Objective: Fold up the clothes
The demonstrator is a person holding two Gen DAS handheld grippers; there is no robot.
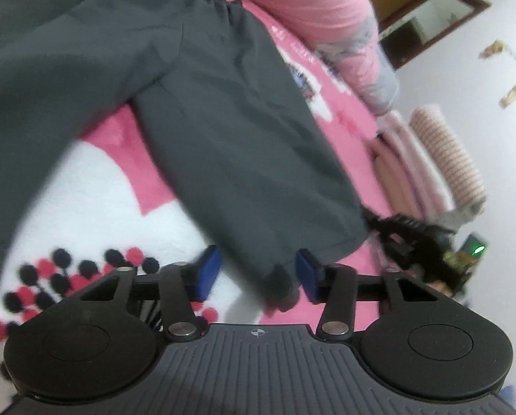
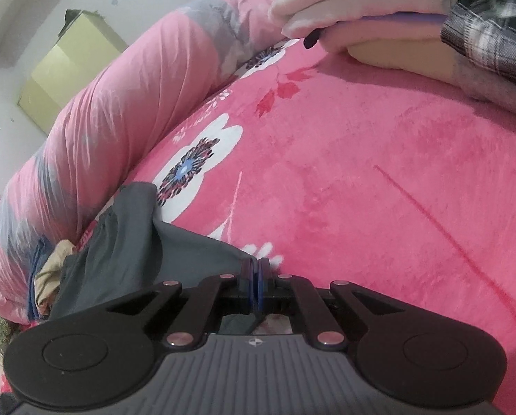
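Note:
Dark grey trousers (image 1: pixel 195 110) lie spread on a pink and white flowered blanket (image 1: pixel 95 186), waistband at the far end, legs pointing toward me. My left gripper (image 1: pixel 256 275) stands open at the near leg's hem, whose dark corner (image 1: pixel 278 282) lies between the blue pads without either pressing on it. In the right wrist view my right gripper (image 2: pixel 255 276) is shut on a corner of the grey fabric (image 2: pixel 188 245), which bunches up to its left. The right gripper's black frame (image 1: pixel 410 238) also shows at the hem's other corner.
A rolled pink and grey quilt (image 2: pixel 95 121) runs along the blanket's far side. Folded pale garments (image 2: pixel 354 10) and a plaid one (image 2: pixel 493 41) are stacked at the bed's end, seen also as a striped and pink pile (image 1: pixel 430 159). A yellow cabinet (image 2: pixel 67 65) stands by the wall.

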